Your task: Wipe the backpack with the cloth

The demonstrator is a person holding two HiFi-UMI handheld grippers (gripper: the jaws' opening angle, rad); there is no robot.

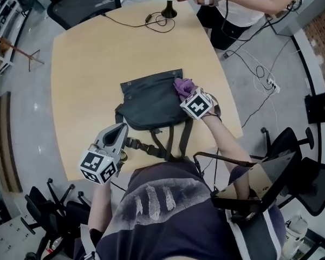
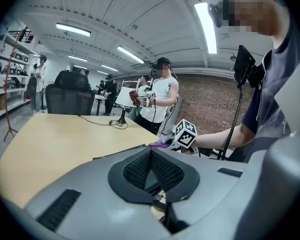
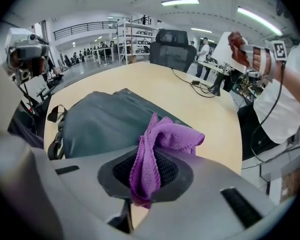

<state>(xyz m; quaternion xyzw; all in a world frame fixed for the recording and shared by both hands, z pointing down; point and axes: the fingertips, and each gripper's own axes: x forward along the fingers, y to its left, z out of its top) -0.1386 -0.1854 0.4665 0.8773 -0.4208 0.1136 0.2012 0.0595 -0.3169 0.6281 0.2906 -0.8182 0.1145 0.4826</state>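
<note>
Loads of bare table [image 1: 81,80] left of and beyond the backpack [image 1: 151,104]; only a cable [image 1: 131,23] and a black stand base [image 1: 168,11] clutter the far edge.

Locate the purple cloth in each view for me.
Head view: purple cloth right of centre, at the backpack's upper right corner.
Left gripper view: small sliver at centre, by the tan table's right edge.
Right gripper view: centre, clamped in the right gripper.
Shared landmark: the tan table.
</note>
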